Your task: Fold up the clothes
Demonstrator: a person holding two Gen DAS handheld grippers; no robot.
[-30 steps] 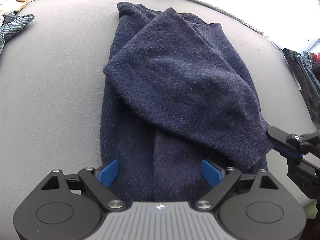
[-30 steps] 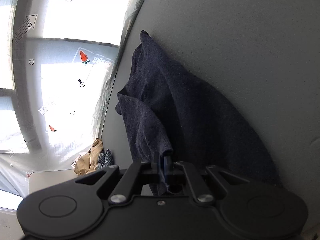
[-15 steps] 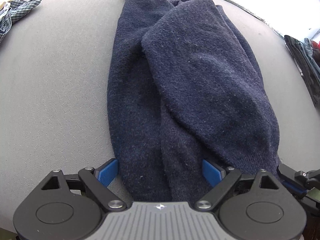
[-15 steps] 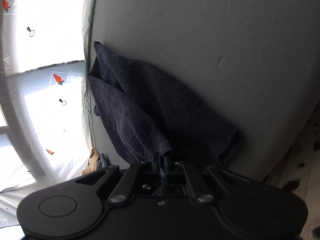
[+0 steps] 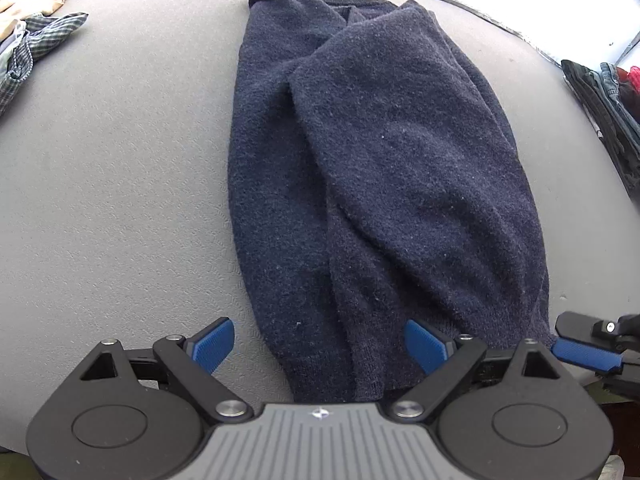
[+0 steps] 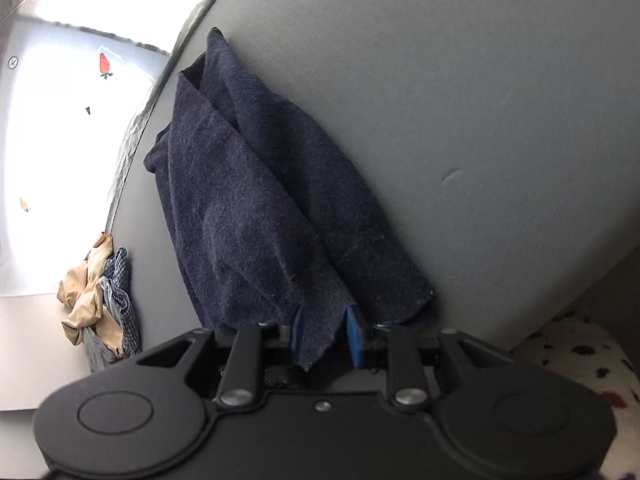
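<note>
A fuzzy navy knit sweater (image 5: pixel 372 168), folded into a long strip, lies on the grey tabletop (image 5: pixel 112 184), running from near edge to far edge. The left gripper (image 5: pixel 316 346) spreads wide across its hem. The right gripper (image 6: pixel 326 336) stands parted, a corner between its blue pads (image 6: pixel 354 336); contact is unclear.

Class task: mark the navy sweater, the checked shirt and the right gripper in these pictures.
navy sweater (image 5: pixel 384 168), left wrist view, middle of the folded top layer.
checked shirt (image 5: pixel 36 40), left wrist view, its sleeve on the table's far left.
right gripper (image 6: pixel 326 336), right wrist view, between the blue pads.
</note>
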